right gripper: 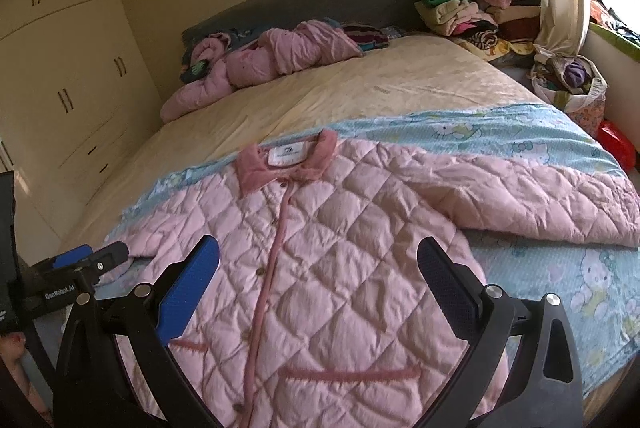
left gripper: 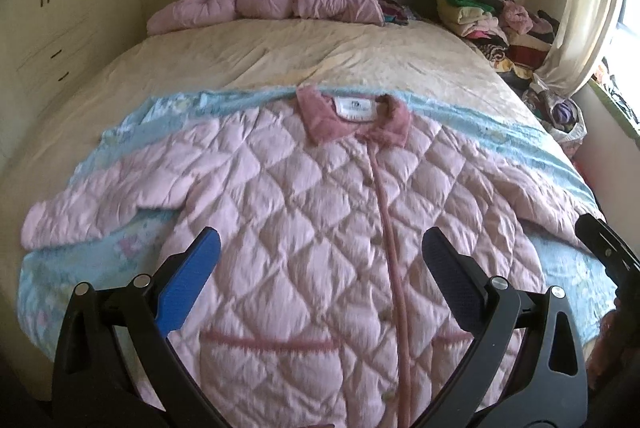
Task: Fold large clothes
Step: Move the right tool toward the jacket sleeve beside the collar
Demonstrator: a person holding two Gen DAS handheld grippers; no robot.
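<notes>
The left gripper (left gripper: 320, 252) and the right gripper (right gripper: 318, 256) are both hanging with their fingers spread wide, holding nothing, just above the pink coat (left gripper: 320, 212). The coat is lying flat and buttoned on a blue blanket (right gripper: 500, 124) on the bed (left gripper: 280, 48), with its sleeves reaching out sideways. More clothes (right gripper: 472, 8) are sitting piled far back by the headboard.

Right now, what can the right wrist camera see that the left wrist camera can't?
Only the right wrist view shows a red thing on the floor beside the bed and the Hello Kitty print clearly.

Only the left wrist view shows the whole left sleeve down to its cuff.

Both show the pink quilted jacket spread flat on the blue blanket, with the left gripper and right gripper open above it.
</notes>
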